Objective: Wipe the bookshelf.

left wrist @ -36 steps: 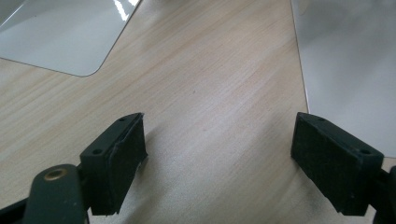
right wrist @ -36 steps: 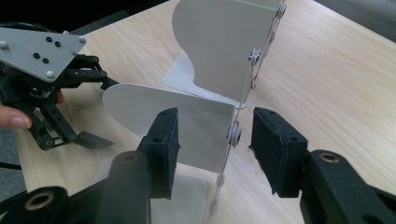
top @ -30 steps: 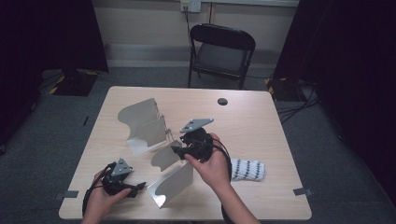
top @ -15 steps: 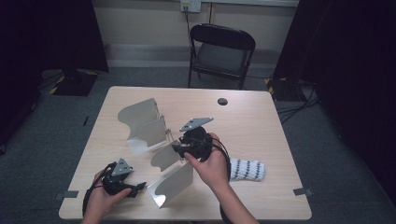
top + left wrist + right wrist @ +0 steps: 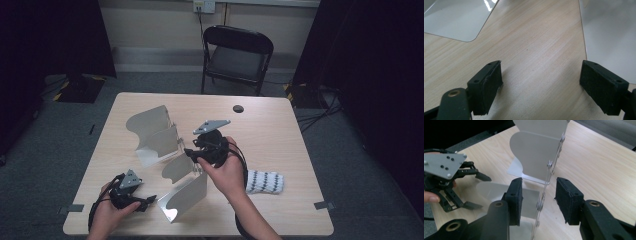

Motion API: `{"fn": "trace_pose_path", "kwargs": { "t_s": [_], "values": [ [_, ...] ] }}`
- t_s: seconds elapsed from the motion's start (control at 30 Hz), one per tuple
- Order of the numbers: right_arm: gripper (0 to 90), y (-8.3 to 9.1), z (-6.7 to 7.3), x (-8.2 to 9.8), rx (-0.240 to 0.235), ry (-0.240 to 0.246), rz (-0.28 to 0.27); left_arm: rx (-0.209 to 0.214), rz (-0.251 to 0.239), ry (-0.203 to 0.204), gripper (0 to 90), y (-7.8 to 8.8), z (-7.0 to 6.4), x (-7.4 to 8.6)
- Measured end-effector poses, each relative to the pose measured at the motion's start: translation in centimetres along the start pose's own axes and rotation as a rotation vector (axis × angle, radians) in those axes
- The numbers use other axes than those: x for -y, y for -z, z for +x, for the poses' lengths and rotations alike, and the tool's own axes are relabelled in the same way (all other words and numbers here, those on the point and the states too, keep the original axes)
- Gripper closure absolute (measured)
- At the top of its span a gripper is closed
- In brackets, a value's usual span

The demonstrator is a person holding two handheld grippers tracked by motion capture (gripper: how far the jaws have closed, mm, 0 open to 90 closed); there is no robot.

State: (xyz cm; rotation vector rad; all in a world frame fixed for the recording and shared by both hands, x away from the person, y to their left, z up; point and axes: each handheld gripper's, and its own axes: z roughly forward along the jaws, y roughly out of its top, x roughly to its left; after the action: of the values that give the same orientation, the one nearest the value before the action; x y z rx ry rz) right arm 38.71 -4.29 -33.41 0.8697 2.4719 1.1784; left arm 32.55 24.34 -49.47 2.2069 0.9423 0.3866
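The right gripper [image 5: 539, 202] straddles the hinged edge of the clear folding panels [image 5: 167, 150] mid-table, its jaws having just reopened slightly and not yet pinching, probably to steady or fold them. The left gripper [image 5: 540, 82] rests spread on the table [image 5: 280, 130], empty. I count 2 grippers, roughly 4 panels, 1 striped sock [image 5: 265, 181]

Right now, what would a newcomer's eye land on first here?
Probably the silvery hinged panels standing mid-table, their chain of links between the right gripper jaws, which have just been opening. Next, the left gripper, open at the near left edge, and a striped sock lying to the right.
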Motion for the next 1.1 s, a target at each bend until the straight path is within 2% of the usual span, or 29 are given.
{"fn": "trace_pose_path", "kwargs": {
  "t_s": [0.27, 0.53, 0.77, 0.87, 0.93, 1.0, 1.1],
  "values": [
    [56.5, -0.7, -0.4, -1.0, 0.015, -0.007, 0.002, -0.002, 0.001, -0.003, 18.2, 0.0, 0.0, 0.0],
    [56.5, -2.5, -0.9, -2.2, 0.018, -0.012, 0.008, 0.003, -0.003, -0.001, 18.2, 0.0, 0.2, 0.0],
    [56.5, -3.6, -1.4, -2.3, 0.02, -0.029, 0.006, 0.007, -0.005, 0.008, 18.4, 0.1, 0.3, 0.1],
    [56.7, -4.5, -1.7, -2.2, 0.01, -0.063, 0.004, 0.003, -0.01, 0.008, 18.4, 0.2, 0.5, 0.1],
    [57.0, -4.8, -1.8, -2.2, 0.016, -0.062, 0.004, -0.001, -0.012, 0.023, 18.6, 0.2, 0.5, 0.2],
    [57.7, -5.0, -1.7, -2.3, 0.018, -0.059, 0.009, -0.003, -0.007, 0.012, 18.6, 0.3, 0.7, 0.3],
    [60.5, -5.2, -1.7, -2.5, 0.033, -0.056, 0.017, 0.0, -0.01, 0.017, 18.7, 0.2, 0.7, 0.3]
  ]
}}
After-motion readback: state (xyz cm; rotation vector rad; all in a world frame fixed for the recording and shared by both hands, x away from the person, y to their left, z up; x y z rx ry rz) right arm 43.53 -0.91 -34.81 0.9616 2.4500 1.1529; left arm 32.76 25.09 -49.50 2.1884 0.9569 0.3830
